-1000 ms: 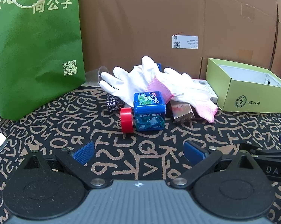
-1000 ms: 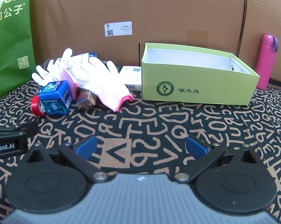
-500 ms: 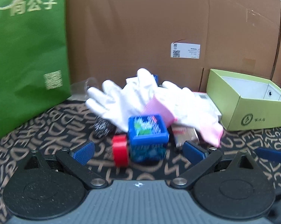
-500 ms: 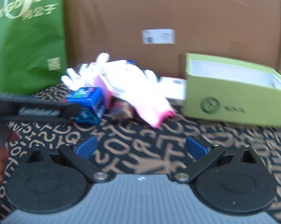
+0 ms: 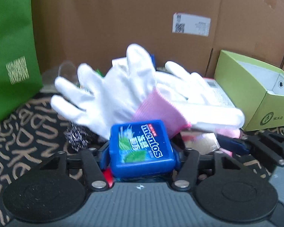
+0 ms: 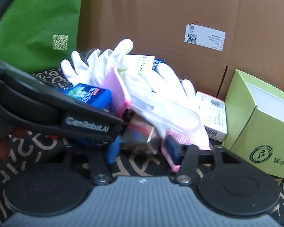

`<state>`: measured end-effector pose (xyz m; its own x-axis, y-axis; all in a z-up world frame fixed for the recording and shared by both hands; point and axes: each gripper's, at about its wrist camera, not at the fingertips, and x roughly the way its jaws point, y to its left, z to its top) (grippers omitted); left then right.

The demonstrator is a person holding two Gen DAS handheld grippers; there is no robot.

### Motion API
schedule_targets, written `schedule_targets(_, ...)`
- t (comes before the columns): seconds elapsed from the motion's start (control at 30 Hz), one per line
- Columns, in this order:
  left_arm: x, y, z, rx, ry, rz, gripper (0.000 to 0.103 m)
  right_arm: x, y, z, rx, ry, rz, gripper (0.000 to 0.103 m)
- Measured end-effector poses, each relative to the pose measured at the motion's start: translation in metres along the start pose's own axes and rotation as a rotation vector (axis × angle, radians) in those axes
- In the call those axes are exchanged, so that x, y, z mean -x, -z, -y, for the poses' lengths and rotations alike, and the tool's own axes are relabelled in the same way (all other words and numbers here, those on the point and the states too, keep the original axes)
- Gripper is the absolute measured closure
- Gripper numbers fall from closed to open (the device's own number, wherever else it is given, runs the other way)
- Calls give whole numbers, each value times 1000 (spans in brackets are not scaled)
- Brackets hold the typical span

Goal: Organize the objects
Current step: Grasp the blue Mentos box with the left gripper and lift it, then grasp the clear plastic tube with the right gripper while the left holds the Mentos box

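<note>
Pile still unsorted, task barely begun. Left tongs (image 5: 142, 157) sit clamped around the blue mentos box (image 5: 142, 147), one blue pad on each side of it, box looks gripped though not visibly lifted off the patterned counter (image 5: 19, 132). Red item (image 5: 107, 174) peeks out just under the box's left edge, can't tell what it is. Right tongs (image 6: 142, 149) spread apart, straddling a silvery foil-wrapped block (image 6: 140, 138) that lies under the pink cuff of a white glove (image 6: 160, 98); pads near it, not pressing, nothing held. Second white glove (image 5: 107, 94) drapes over the heap behind the mentos box, steel scourer (image 5: 78, 136) tucked beside it on the left. White carton (image 6: 211, 113) rests between gloves and the lime-green box (image 6: 259, 132), which stands open at the right, and what shows of its inside is bare white. Green bag (image 5: 9, 56) stands at far left, untouched. Clear plastic cup (image 5: 66, 71) at the back, blurred.

Judgement: nothing put away yet. First pick in hand on the left, second one lining up on the right. Left to do: move the mentos box and foil block, probably into the lime-green box, then gloves, scourer, carton, cup, red item.
</note>
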<state>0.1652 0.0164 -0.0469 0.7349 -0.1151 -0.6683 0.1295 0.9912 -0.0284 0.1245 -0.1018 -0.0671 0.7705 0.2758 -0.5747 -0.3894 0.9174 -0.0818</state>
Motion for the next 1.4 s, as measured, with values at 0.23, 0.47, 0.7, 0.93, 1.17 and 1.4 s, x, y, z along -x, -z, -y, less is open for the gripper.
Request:
schedule_targets(0.23,5,4,4,-15,-4,-6,45,29,14,21,-91,-18,-9,58)
schedule_targets(0.47,22,16,13,-19,21,-17,45,86,45,42,-149,-37,-26,58)
schedule_targets(0.7,48,33,20,-29,49,-13,45,136,78,45,-191,-70,-79,58)
schedule_targets(0.93,102,75,14,-89,124,14,45,153,86,33,-141,-140,-115,58)
schedule_targets(1.17,97,90,12,-96,92,-21,33,129,77,25,-99,-132,-105,47)
schedule_targets(1.4,101,90,-6,-41,190,1,44,104,61,34,-137,-121,-88,43)
